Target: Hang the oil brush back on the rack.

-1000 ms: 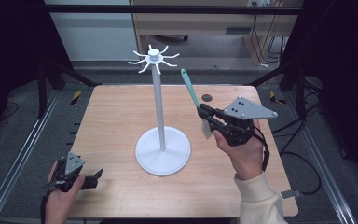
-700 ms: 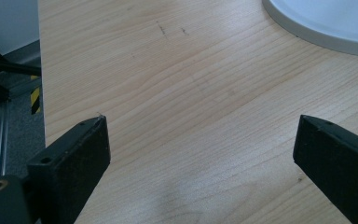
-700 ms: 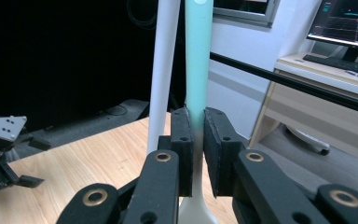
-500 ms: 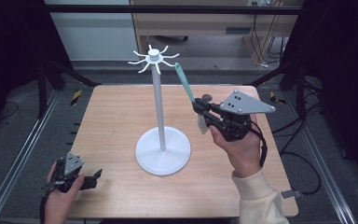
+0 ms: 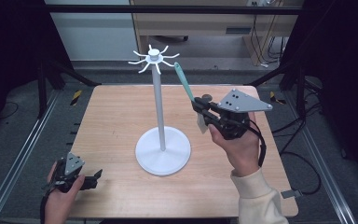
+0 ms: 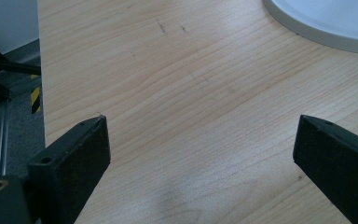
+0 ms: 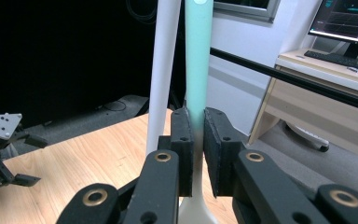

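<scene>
Right gripper point(image 5: 200, 113) stands at 3 o'clock of the white stand point(image 5: 162, 148), raised above the table point(image 5: 112, 121). Its 2 jaws are closed narrow on the teal-handled utensil point(image 5: 183, 82), gripping the handle low down, where the teal fades into a pale lower end. In the right gripper view the handle point(image 7: 198, 56) rises straight up between the pads, just beside the stand's pole point(image 7: 164, 70); whether they touch cannot be told. In the high view the handle leans toward 11 o'clock, its tip near the hook crown point(image 5: 154, 58) but apart from it.

Left gripper point(image 5: 93, 177) rests low at 7 o'clock of the stand, near the table's front-left corner. Its jaws are spread wide with nothing between them; the left gripper view shows bare wood and the edge of the stand's base point(image 6: 326, 23).

Handling judgement: the utensil looks light and slender, with a stiff handle. The surface appears smooth, so it may swivel or slip in a 2-pad pinch. The present hold, low on the handle, leaves the top free for a hook; any hanging hole there cannot be made out. The lower end is mostly hidden, so its stiffness cannot be judged. The stand is tall on 1 thin pole; a sideways knock at the crown may rock it.
</scene>
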Tool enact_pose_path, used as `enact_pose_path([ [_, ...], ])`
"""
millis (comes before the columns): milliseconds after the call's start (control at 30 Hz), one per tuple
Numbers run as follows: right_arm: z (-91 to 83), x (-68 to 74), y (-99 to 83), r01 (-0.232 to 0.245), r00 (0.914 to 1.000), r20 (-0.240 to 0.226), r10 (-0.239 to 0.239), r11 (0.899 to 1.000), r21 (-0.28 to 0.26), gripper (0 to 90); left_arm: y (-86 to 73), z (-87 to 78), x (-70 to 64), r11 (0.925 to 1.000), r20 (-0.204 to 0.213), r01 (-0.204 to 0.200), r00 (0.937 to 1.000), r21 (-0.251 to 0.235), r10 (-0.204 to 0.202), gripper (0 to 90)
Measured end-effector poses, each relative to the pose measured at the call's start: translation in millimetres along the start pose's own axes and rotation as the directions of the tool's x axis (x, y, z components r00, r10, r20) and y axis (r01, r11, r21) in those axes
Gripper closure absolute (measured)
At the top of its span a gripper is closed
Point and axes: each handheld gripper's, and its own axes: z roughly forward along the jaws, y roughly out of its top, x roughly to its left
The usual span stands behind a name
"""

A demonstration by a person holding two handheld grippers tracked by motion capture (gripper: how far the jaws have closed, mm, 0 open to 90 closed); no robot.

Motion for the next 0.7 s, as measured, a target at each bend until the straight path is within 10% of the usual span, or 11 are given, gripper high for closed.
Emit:
enact_pose_path([
  [700,23.6,3.6,-0.7,-0.035,0.9985,-0.041,0.035,0.999,0.004,82.8,-0.5,-0.7,0.3,1.0,-0.001,0.0,1.0,-0.002,0.0,3.4],
])
